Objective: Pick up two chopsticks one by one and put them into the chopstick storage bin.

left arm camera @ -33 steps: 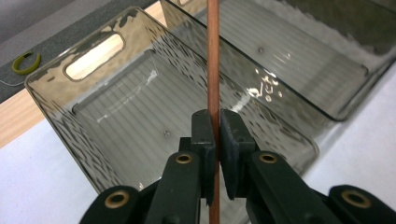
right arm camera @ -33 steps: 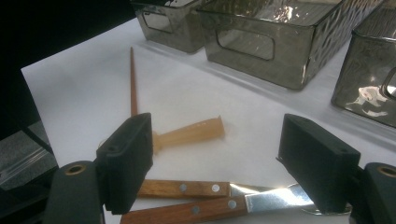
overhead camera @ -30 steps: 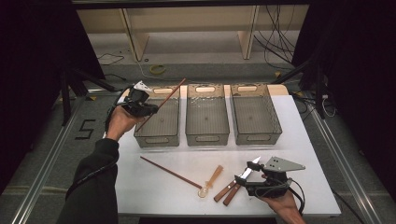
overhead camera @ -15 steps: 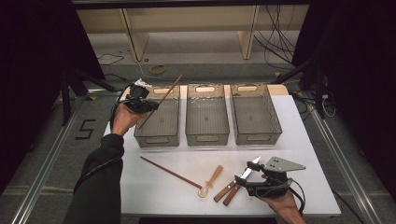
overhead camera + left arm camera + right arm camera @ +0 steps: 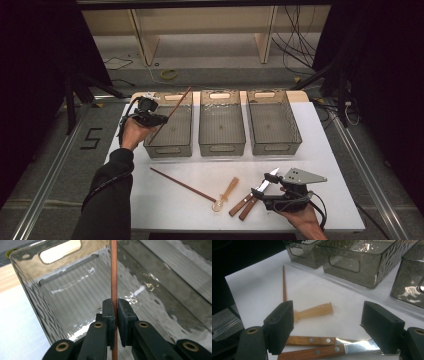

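Left gripper [image 5: 159,119] clamped tight on a brown chopstick [image 5: 114,272], jaws pinching it partway along its length. In the left gripper view the stick runs straight up between the black pads [image 5: 109,311] and on over the inside of the left bin [image 5: 30,297], a clear smoky plastic box with a cut-out handle slot in its far wall. From the high view the stick slants up and right across that bin's near-left part, upper tip past the far rim; the gripper sits at the bin's left wall, hand [image 5: 131,131] just outside it. Whether the lower tip touches the bin floor: can't tell.

Middle bin [image 5: 222,125] and right bin [image 5: 274,122] stand just beside it in a row, nothing seen inside.

Right gripper [image 5: 270,186] low at the near right of the white table [image 5: 330,165], jaws wide apart, holding nothing. Between and just below its pads in the right gripper view: two wood-handled knives [image 5: 317,346] lying side by side, riveted handles toward the left, blades under the right pad. Pads look above the knives; contact unclear.

Just beyond the knives a pale plastic spoon [image 5: 313,312], partly hidden behind the left pad. A second chopstick [image 5: 182,184] lies flat on the table, angled, its near end close to the spoon's bowl, well apart from the bins.
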